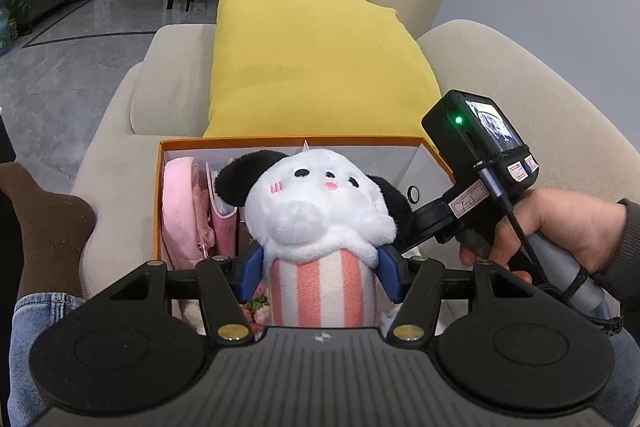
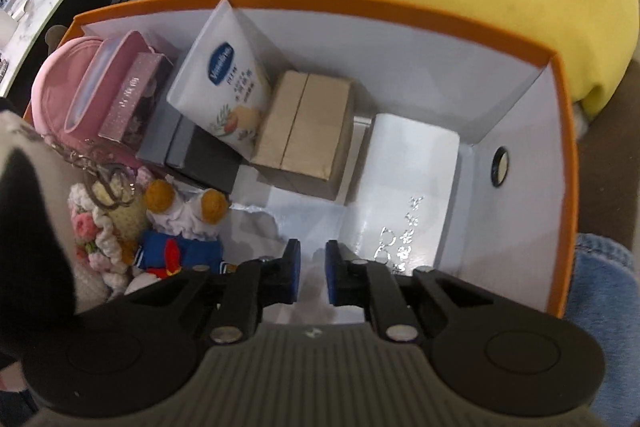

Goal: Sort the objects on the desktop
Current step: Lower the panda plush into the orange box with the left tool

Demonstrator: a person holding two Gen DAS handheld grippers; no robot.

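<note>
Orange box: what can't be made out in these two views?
- Left wrist: plush toy, clamped in the left gripper, hides most of the orange box interior.
- Right wrist: right gripper body covers the box's near wall.
- Right wrist: blurred plush head hides the knitted charms' left side.
- Right wrist: silver print on the white box, too small to read.
</note>
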